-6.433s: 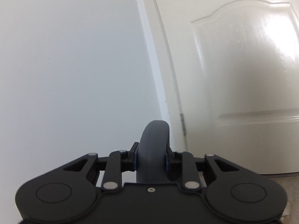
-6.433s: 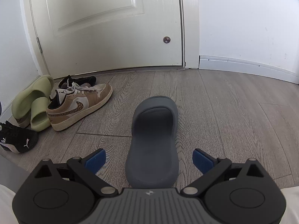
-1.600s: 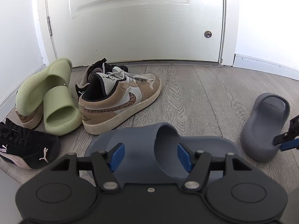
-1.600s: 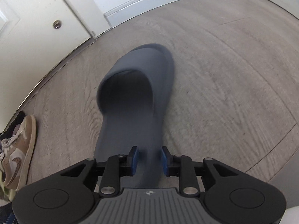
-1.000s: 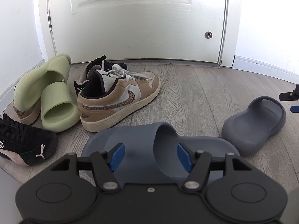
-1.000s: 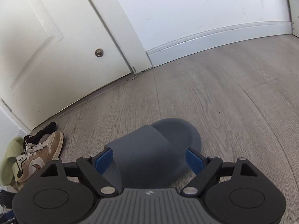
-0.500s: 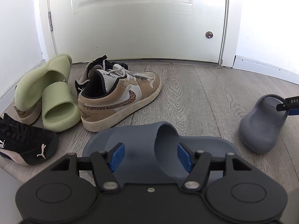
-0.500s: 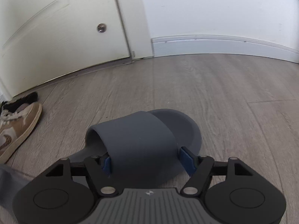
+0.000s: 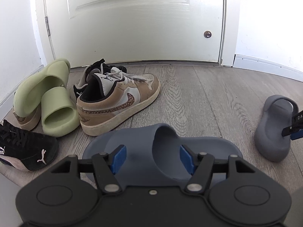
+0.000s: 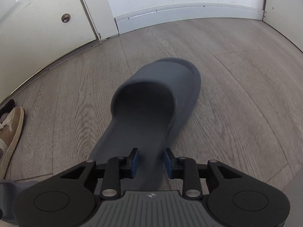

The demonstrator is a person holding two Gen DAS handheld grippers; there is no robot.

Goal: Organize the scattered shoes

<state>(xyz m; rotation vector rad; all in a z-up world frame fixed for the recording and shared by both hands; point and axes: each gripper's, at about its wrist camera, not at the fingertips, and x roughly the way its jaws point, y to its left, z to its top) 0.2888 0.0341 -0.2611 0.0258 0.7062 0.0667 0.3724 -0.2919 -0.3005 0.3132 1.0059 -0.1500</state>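
Two blue-grey slides are on the wood floor. One slide (image 9: pixel 198 147) lies crosswise just below my left gripper (image 9: pixel 152 158), which is open, its blue pads clear of it. The other slide (image 10: pixel 157 87) points away from my right gripper (image 10: pixel 151 162), whose jaws are closing with the narrow heel between the pads, which touch its edges. In the left wrist view this second slide (image 9: pixel 272 132) stands tilted at the far right, heel raised, with a right finger (image 9: pixel 292 130) at its heel.
By the white door (image 9: pixel 132 19), at the left, sit a tan sneaker (image 9: pixel 117 102), two green slides (image 9: pixel 55 102), a black sneaker (image 9: pixel 24 151) and another dark shoe (image 9: pixel 102 70). The tan sneaker's toe (image 10: pixel 9 132) shows left of the right gripper. A baseboard (image 10: pixel 189 11) runs behind.
The right gripper left the slide's strap, swung round to its heel and narrowed its jaws there. The slide's heel came up off the floor. The left gripper and its slide stayed put.
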